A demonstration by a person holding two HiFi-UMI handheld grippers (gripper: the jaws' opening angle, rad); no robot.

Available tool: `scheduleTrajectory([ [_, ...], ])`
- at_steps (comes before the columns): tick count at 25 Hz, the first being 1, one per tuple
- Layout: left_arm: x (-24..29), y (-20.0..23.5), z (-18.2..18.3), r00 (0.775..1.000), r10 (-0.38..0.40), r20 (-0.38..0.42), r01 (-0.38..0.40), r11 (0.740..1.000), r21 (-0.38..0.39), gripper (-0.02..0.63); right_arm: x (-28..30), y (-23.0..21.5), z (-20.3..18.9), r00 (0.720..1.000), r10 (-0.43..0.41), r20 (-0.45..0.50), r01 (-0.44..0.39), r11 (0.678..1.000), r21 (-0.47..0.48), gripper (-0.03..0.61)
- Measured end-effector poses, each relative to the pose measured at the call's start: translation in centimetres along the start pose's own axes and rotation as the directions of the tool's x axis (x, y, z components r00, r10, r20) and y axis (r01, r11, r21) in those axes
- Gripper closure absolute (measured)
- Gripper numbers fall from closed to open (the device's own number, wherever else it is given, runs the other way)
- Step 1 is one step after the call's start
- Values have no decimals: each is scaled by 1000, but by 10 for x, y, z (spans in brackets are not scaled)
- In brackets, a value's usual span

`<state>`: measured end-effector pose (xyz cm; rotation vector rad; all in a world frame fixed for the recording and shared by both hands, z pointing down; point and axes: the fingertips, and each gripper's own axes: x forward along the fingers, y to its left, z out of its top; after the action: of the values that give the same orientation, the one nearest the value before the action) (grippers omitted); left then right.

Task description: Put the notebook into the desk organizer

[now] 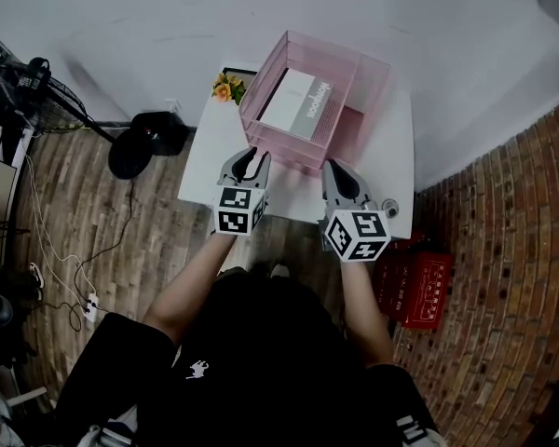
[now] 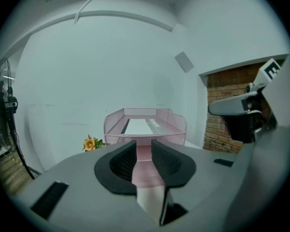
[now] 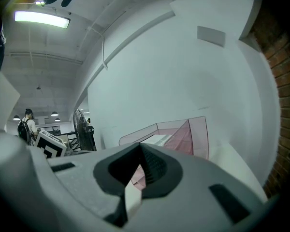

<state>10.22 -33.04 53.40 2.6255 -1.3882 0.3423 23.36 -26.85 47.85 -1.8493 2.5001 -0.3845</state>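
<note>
On the white table (image 1: 203, 161) I've got the pink mesh desk organizer (image 1: 359, 130), pushed back toward the wall. The notebook (image 1: 293, 101) is already inside it, white cover up, sitting in the left part of the tray. From the left gripper view it reads as lying about flat, near rim height. I can't tell whether it rests on an inner shelf or on the floor of the organizer.

Left gripper (image 1: 252, 156): jaws narrowly apart, nothing between them. I see the organizer's front mesh straight through the gap. It points at the organizer's near left corner, just short of it and not touching.

Right gripper (image 1: 335, 170): jaw tips closed together, nothing gripped. It's in front of the organizer's near right side, also clear of the mesh.

Both grippers hang over the near half of the table, side by side, cube markers toward me.

Other stuff: small bunch of orange and yellow flowers (image 1: 227, 88) at the table's back left corner, just beside the organizer. Standing fan (image 1: 23, 87) off to the left on the wood floor. Red crate (image 1: 419, 287) on the floor to the right, against the brick wall (image 1: 503, 250).
</note>
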Motion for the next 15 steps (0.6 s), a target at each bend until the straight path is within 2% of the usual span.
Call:
scheduleTrajectory([
  [4, -24, -3, 7, 998, -43, 37, 42, 999, 16, 608, -12, 20, 1, 1000, -14, 2, 14, 1000, -27, 577],
  [8, -55, -3, 15, 992, -107, 61, 104, 993, 46, 611, -28, 43, 5, 999, -45, 22, 46, 998, -44, 577],
  [15, -108, 11, 17, 973, -225, 46, 221, 972, 80, 611, -62, 87, 10, 987, -143, 69, 148, 987, -63, 577],
])
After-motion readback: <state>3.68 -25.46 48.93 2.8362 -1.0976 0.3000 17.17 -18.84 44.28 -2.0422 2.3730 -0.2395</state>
